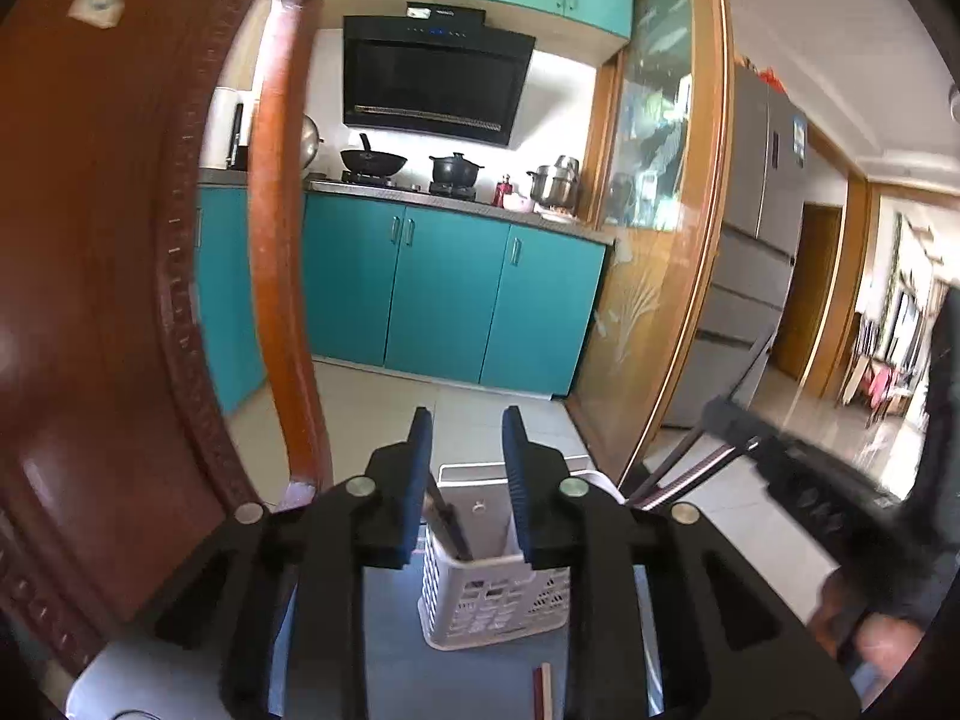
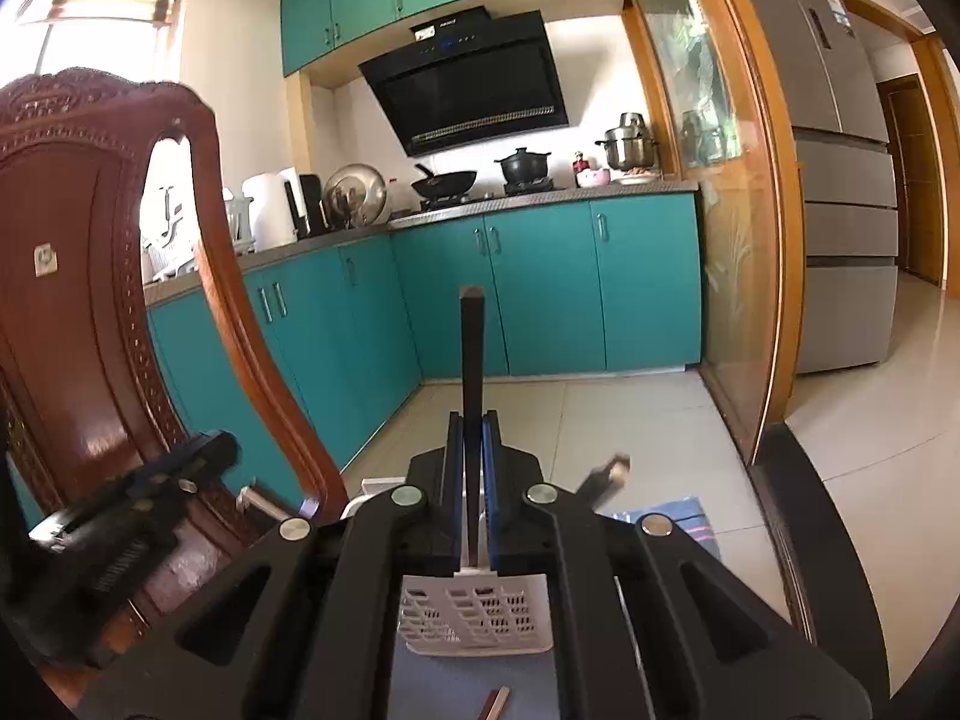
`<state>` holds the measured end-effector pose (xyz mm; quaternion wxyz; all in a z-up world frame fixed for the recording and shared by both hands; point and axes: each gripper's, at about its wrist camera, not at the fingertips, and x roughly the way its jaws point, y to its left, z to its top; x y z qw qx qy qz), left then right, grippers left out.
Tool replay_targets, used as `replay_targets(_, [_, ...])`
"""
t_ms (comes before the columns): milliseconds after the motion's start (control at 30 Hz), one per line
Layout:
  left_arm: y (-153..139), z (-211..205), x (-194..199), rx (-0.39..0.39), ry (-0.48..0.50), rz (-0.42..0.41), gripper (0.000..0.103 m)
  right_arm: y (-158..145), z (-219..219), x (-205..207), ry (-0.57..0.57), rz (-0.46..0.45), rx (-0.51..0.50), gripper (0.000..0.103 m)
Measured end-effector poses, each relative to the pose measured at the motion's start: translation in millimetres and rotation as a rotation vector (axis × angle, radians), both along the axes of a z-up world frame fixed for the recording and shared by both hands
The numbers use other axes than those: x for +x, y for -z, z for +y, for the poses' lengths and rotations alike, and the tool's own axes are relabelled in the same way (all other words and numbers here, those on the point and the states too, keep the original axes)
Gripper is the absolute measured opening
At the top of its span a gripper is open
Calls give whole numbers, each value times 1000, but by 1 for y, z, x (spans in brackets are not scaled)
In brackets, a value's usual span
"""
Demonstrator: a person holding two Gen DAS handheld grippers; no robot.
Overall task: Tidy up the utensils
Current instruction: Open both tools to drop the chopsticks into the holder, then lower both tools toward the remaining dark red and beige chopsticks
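A white perforated utensil basket (image 1: pixel 492 594) stands on a grey-blue mat, with dark chopsticks (image 1: pixel 447 519) standing in it. My left gripper (image 1: pixel 467 432) is open and empty, its fingers either side of the basket's top. My right gripper (image 2: pixel 473 420) is shut on a dark chopstick (image 2: pixel 472 354) that stands upright above the basket (image 2: pixel 474 615). The right gripper also shows in the left wrist view (image 1: pixel 798 462), holding dark sticks (image 1: pixel 690 471). A loose reddish chopstick end (image 1: pixel 542 690) lies on the mat, also seen in the right wrist view (image 2: pixel 495 702).
A carved wooden chair back (image 1: pixel 120 300) stands close on the left, also in the right wrist view (image 2: pixel 78 276). Teal kitchen cabinets (image 1: pixel 444 294) with pots on the counter are beyond. A glass sliding door (image 1: pixel 654 210) and grey fridge (image 2: pixel 840 180) are to the right.
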<state>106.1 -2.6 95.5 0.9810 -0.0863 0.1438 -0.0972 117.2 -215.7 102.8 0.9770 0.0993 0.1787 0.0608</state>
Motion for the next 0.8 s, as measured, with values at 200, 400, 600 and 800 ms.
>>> replay_targets(200, [28, 12, -42, -30, -7, -17, 26, 9, 4, -10, 27, 13, -42, 7])
replay_targets(400, [87, 9, -45, 37, -60, 181, 27, 11, -10, -56, 72, -93, -34, 38])
replay_targets(600, [100, 7, -29, 112, -111, 275, 47, 41, -24, -91, 78, -109, 35, 38])
replay_targets(800, [107, 10, -26, 143, -134, 323, 53, 132, 8, -21, -29, 479, -81, 38])
